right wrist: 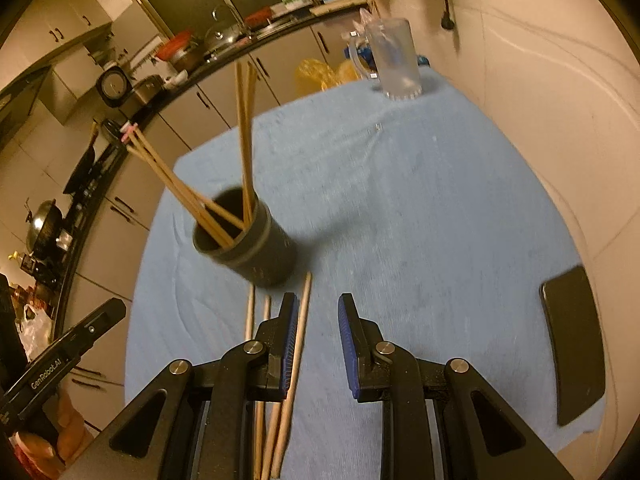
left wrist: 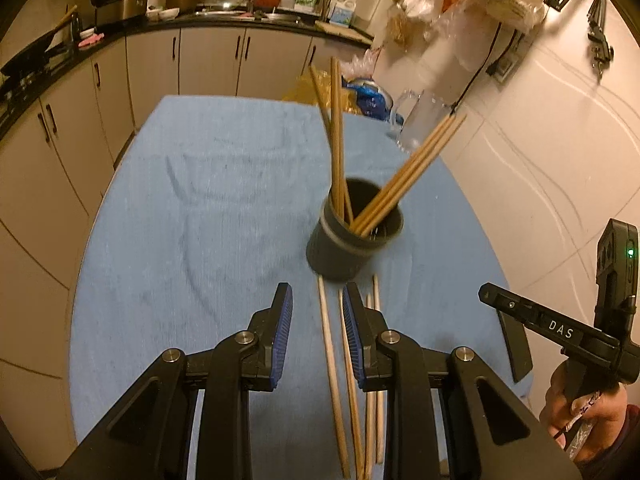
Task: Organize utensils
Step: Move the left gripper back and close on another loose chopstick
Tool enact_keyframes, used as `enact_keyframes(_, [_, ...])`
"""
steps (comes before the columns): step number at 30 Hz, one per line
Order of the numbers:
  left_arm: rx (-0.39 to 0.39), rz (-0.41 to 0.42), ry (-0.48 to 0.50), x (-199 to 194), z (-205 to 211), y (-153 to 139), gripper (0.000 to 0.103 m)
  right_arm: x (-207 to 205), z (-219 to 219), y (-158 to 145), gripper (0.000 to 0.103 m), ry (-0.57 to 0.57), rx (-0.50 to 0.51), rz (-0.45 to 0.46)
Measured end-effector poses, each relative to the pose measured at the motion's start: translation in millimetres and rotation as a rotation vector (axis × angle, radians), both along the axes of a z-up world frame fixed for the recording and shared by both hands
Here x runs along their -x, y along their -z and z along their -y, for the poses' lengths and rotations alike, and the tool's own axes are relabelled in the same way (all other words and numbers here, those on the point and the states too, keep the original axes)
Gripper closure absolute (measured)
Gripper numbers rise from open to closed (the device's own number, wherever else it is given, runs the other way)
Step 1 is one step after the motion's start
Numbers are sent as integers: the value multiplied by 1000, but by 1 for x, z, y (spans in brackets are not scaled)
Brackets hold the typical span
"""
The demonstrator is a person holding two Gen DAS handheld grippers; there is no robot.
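Loose chopsticks (left wrist: 334, 380) flat on the blue-clothed worktop (left wrist: 200, 220), long axes running from the dark cup (left wrist: 352, 236) back toward the cameras, beneath left gripper (left wrist: 317, 334) and right gripper (right wrist: 318, 346), fingers apart, empty.

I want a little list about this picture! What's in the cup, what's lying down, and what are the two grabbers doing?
cup: dark holder, upright on the blue cloth
in cup: several chopsticks, leaning apart in two bunches
lying down: four loose chopsticks on the cloth, in front of the cup
left gripper: open, empty, over the loose chopsticks
right gripper: open, empty
also there: glass mug, dark flat object
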State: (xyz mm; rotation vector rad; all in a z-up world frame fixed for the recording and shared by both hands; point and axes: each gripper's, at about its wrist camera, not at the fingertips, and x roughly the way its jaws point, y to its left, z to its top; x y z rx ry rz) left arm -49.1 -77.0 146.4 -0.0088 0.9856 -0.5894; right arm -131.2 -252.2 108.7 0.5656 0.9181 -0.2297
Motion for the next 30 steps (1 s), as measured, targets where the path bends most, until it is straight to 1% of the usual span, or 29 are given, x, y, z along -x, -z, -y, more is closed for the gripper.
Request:
enact_keyframes(8, [-40,-48,36,18,-6,26,79,5,-13,23,81,-10,-33,-61])
enact_keyframes(17, [-86,-96,80,30,-7,47,79,3,-30,45,81,-38,-56,-115])
enact_keyframes(23, [-98,-108,80,29,-16,55,78,-5,-36,62,81,-45,-72,-154])
enact_keyframes(30, [-117,-122,54,23,-36,63,78,-27,-47,83,81,-54,-64,-193])
